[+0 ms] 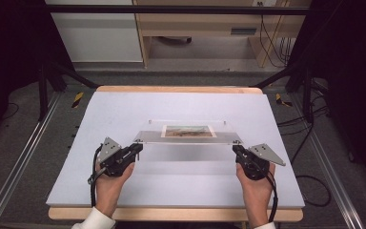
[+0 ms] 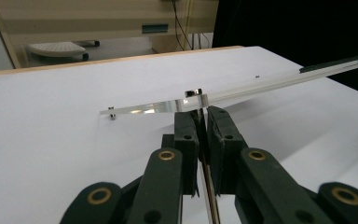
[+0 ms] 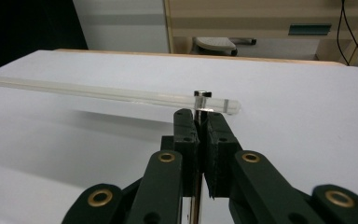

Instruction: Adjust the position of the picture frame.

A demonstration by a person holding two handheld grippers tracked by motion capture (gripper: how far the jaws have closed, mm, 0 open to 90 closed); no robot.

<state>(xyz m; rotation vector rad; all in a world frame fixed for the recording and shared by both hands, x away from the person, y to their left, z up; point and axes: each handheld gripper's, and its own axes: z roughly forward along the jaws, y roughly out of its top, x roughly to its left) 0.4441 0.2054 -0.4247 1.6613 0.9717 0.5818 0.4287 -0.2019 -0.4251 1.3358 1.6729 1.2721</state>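
Two grippers: one is held in each hand, and both are seen from above near the front of the table (image 1: 76, 181).
Left gripper (image 1: 138, 149): its jaws are pressed together on a small metal post under the frame's front left corner.
Right gripper (image 1: 236, 150): its jaws are pressed together on the post under the frame's front right corner.
Frame (image 1: 186, 138): one clear plate is seen, with one picture (image 1: 188, 130) inside it. It is held up off the table, over the middle, a little toward the front edge.
Tilt: the front edge looks lifted, and the back edge looks lower, close to the table. Whether the back edge touches cannot be told.
Long side: it is laid from the left to the right across the table, so the jaws are at its two front ends.
Way from the jaws: the frame is spread out ahead of both grippers, toward the back edge of the table.
Nearer hand: neither one; each hand is matched to its own corner.
Posts: four are guessed, one at each corner. Two are pinched, and two small ones are seen at the back corners.
Next move, a guess: both hands must be moved together and kept level, or the frame could be twisted or dropped.
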